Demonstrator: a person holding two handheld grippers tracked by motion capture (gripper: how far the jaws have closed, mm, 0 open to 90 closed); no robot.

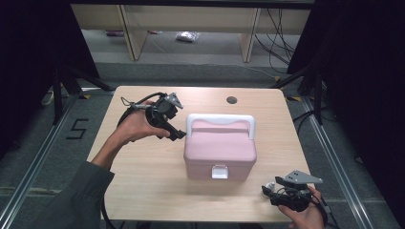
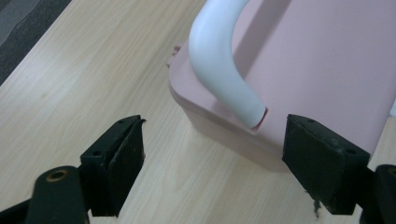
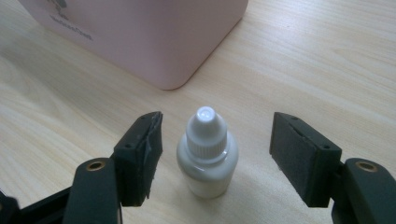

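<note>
A pink lidded box [image 1: 220, 149] with a white carry handle [image 1: 219, 119] and a white front latch [image 1: 219, 171] stands mid-table. My left gripper [image 1: 175, 134] hovers just left of the handle's left end, jaws open and empty. In the left gripper view the handle's bend [image 2: 219, 65] and the pink lid [image 2: 322, 70] lie ahead of the open left gripper [image 2: 212, 135]. Near the front right table edge, my right gripper [image 1: 267, 187] is open around a small white dropper bottle [image 3: 207, 156]. The bottle stands upright between the pads [image 3: 147, 149] with gaps on both sides.
The wooden table [image 1: 143, 181] has a round cable hole [image 1: 231, 100] behind the box. Its front edge runs close under the right hand [image 1: 305, 217]. Dark stands and cables flank the table, and wooden shelf legs [image 1: 131, 33] stand beyond it.
</note>
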